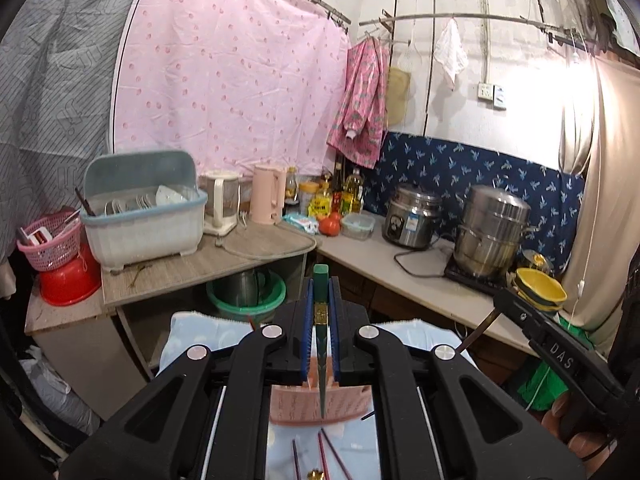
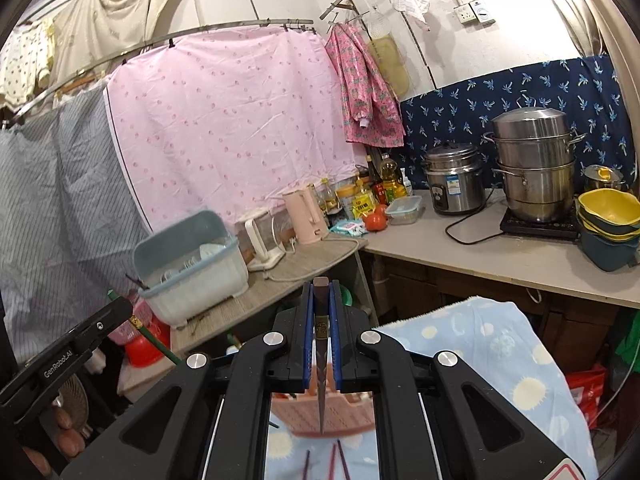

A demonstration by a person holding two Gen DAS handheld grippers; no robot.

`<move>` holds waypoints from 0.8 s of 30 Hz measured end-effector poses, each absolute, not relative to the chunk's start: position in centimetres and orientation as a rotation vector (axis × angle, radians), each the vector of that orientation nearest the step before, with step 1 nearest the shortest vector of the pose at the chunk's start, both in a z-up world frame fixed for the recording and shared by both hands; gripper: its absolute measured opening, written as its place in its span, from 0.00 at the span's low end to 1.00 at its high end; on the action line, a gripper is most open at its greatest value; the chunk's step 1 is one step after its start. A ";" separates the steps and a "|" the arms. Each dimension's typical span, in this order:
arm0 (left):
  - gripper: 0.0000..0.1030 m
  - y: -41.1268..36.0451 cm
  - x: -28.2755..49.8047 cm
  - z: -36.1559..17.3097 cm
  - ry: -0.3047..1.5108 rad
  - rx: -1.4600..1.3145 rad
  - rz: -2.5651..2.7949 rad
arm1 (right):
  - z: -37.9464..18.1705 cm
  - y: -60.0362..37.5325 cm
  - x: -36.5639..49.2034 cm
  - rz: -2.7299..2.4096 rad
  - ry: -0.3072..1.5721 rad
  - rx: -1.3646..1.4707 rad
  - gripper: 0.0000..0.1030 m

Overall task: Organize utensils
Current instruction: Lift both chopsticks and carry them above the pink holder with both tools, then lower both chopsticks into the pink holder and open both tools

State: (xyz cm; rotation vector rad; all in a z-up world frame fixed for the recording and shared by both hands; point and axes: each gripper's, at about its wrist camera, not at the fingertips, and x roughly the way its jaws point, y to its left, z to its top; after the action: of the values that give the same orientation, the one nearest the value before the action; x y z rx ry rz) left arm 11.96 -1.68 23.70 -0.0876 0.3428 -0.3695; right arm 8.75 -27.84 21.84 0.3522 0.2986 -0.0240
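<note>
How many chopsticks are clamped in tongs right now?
2: a green chopstick in the left tongs, a brown chopstick in the right tongs. More lie loose below, partly hidden.

A: Where do the 2 cameras sit?

B: 1 on each gripper, looking forward along its fingers, raised over a blue cloth (image 1: 188, 332) and tilted slightly down.

A: Facing what?

B: The corner where 2 counters meet, some way off. The left view looks straight at the dish rack (image 1: 144, 216); the right view sits further right, nearer the steel pots (image 2: 534, 164).

A: Shared?

B: Pink sheet (image 2: 232, 120), counters, and each other's gripper at the frame edge.
</note>
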 end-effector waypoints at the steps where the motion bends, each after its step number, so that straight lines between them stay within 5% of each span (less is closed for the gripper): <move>1: 0.07 -1.8 12.4 24.0 0.334 -0.092 -0.369 | 22.1 -27.9 9.3 -0.028 0.283 0.355 0.07; 10: 0.07 -3.0 17.4 23.0 0.289 -0.135 -0.368 | 21.0 -27.4 14.4 -0.050 0.246 0.380 0.07; 24: 0.07 -4.7 23.7 13.8 0.492 -0.139 -0.356 | 12.5 -26.6 19.7 -0.062 0.443 0.356 0.07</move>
State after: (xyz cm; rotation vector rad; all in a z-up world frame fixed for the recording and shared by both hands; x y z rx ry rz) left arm 23.69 -4.69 13.80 -0.1386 0.4918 -0.3556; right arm 19.70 -26.60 12.55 0.3557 0.4433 -0.0616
